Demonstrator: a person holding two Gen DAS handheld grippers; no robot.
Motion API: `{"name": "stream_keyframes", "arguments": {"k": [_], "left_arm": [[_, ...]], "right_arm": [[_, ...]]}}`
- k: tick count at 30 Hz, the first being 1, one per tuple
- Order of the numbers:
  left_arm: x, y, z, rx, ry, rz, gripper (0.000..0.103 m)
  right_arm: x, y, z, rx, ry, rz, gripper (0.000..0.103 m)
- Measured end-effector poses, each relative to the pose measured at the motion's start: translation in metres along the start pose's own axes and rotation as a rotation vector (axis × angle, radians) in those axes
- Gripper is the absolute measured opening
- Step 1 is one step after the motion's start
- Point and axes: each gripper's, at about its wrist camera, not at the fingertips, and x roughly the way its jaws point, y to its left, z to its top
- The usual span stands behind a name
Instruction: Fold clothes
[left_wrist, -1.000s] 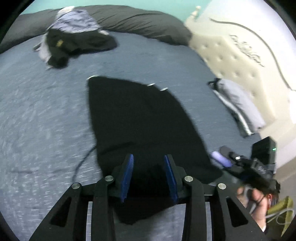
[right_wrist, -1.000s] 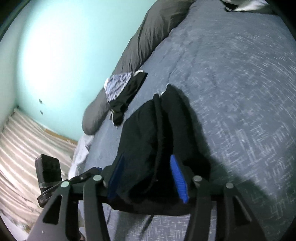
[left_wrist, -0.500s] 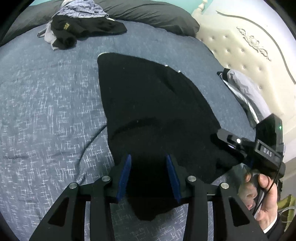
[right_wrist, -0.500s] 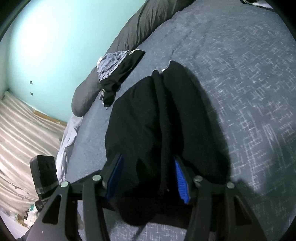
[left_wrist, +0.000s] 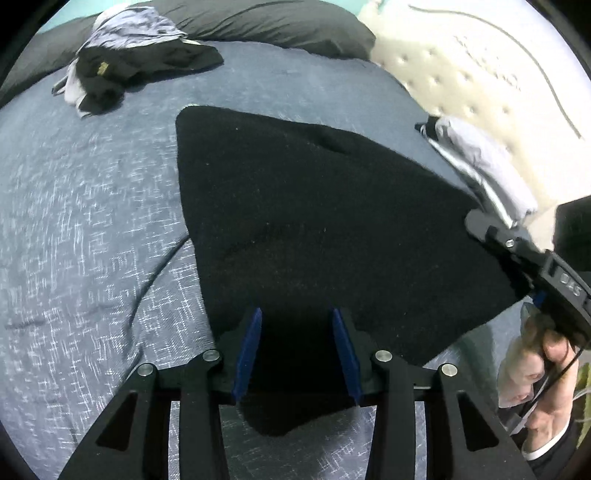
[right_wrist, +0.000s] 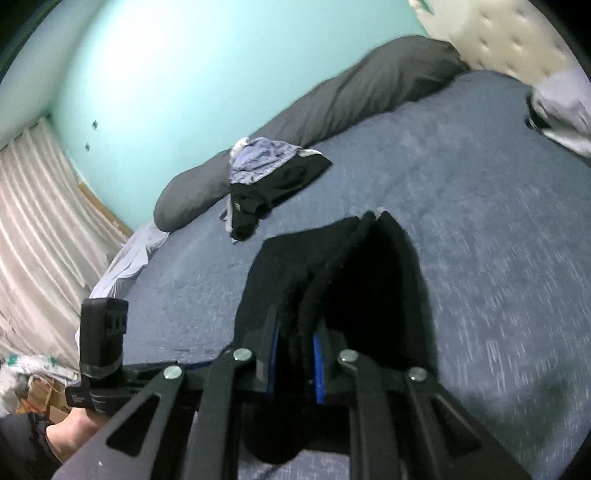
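A black garment (left_wrist: 314, 221) lies spread on the blue-grey bedspread (left_wrist: 92, 221). My left gripper (left_wrist: 297, 332) hovers low over its near edge. The blue pads stand apart with black cloth between them, not pinched. In the right wrist view my right gripper (right_wrist: 295, 332) is closing, and its pads press on a raised fold of the black garment (right_wrist: 332, 273). The left wrist view shows the right gripper (left_wrist: 517, 251) at the garment's right corner, held by a hand (left_wrist: 546, 354). The right wrist view shows part of the left tool (right_wrist: 103, 332).
A loose pile of black and pale clothes (left_wrist: 129, 55) lies at the far side by a long dark grey pillow (left_wrist: 277, 22). A folded grey and white garment (left_wrist: 480, 166) rests near the cream tufted headboard (left_wrist: 480, 74). A curtain (right_wrist: 29, 240) hangs beyond the bed.
The left gripper has sunk closer to the garment. The right gripper's jaws have narrowed from wide apart onto a fold of black cloth, and it has risen and rolled.
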Motion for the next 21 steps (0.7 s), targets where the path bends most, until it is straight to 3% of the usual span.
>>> {"name": "stream_keyframes", "arguments": {"k": [5, 14, 21], "left_arm": [[0.011, -0.003, 0.002, 0.005, 0.041, 0.005, 0.044], [-0.020, 0.009, 0.017, -0.043, -0.045, -0.023, 0.044], [0.000, 0.009, 0.003, -0.032, -0.003, -0.015, 0.044]], "right_arm": [[0.031, -0.066, -0.029, 0.252, 0.159, -0.028, 0.014], [0.017, -0.071, -0.020, 0.274, 0.086, -0.011, 0.014], [0.020, -0.078, -0.024, 0.321, 0.085, 0.000, 0.014]]}}
